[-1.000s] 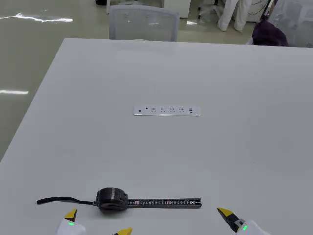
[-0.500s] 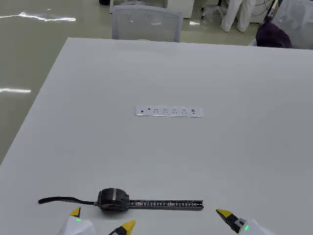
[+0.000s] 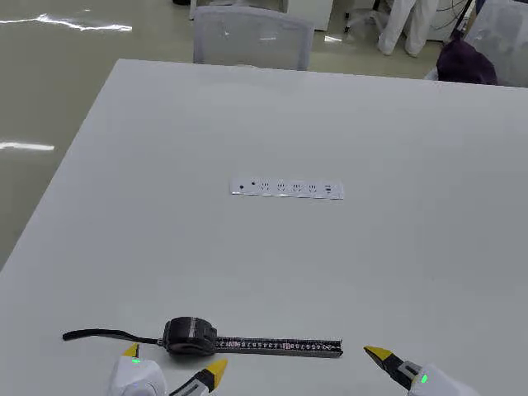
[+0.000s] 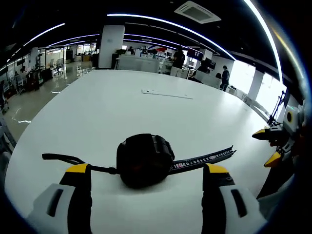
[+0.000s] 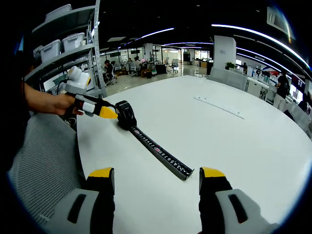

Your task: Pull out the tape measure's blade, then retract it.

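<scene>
Tape measure (image 3: 190,335) is laid flat near front edge of tabletop (image 3: 289,264). Blade (image 3: 280,345) is seen pulled out part way, pointed toward right. Left tongs (image 3: 174,360) are held wide open just before its black case, not touching, likely so case can be pinned. Right tongs (image 5: 157,171) are held open too, nothing gripped, blade tip just ahead, likely ready for grabbing.

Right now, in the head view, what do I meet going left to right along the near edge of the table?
wrist strap → tape measure case → blade, pulled out flat on the table → right gripper. The left gripper overlaps the strap and case, so I leave it out of the order.
</scene>
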`<state>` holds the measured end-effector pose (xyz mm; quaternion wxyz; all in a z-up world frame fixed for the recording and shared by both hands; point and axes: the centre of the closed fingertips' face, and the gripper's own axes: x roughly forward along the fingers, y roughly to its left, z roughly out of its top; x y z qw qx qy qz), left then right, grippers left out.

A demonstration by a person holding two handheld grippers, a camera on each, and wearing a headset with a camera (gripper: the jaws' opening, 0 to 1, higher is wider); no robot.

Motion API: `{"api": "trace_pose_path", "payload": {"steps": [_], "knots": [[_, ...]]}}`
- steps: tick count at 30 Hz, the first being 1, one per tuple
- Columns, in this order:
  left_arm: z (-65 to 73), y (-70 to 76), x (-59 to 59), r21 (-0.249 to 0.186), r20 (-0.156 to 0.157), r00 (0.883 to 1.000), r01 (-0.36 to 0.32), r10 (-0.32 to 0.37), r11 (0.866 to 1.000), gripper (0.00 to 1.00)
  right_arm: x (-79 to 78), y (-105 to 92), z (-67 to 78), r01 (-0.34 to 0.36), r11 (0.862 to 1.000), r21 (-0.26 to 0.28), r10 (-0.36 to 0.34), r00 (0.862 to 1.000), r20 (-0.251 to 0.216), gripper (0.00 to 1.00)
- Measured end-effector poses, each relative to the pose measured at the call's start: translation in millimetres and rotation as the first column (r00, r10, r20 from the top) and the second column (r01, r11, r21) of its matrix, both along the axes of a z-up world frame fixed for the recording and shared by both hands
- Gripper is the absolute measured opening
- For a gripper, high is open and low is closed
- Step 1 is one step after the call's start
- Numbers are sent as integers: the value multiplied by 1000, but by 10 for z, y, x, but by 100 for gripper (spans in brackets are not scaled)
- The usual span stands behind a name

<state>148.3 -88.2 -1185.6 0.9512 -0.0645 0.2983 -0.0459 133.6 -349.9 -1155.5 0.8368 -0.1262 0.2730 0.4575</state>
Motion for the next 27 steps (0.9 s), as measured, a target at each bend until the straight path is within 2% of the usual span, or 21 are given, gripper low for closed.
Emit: {"api": "trace_pose_path", "payload": {"steps": [9, 19, 27], "knots": [[-92, 54, 113, -5, 1, 999, -46, 46, 999, 92, 37, -11, -115, -77, 997, -22, 78, 997, 15, 66], [-175, 44, 146, -16, -11, 997, -76, 76, 997, 88, 165, -26, -208, -123, 992, -34, 124, 992, 33, 59], [-214, 40, 224, -14, -10, 995, -97, 97, 995, 86, 326, -34, -294, -170, 984, -61, 174, 983, 64, 46]]}}
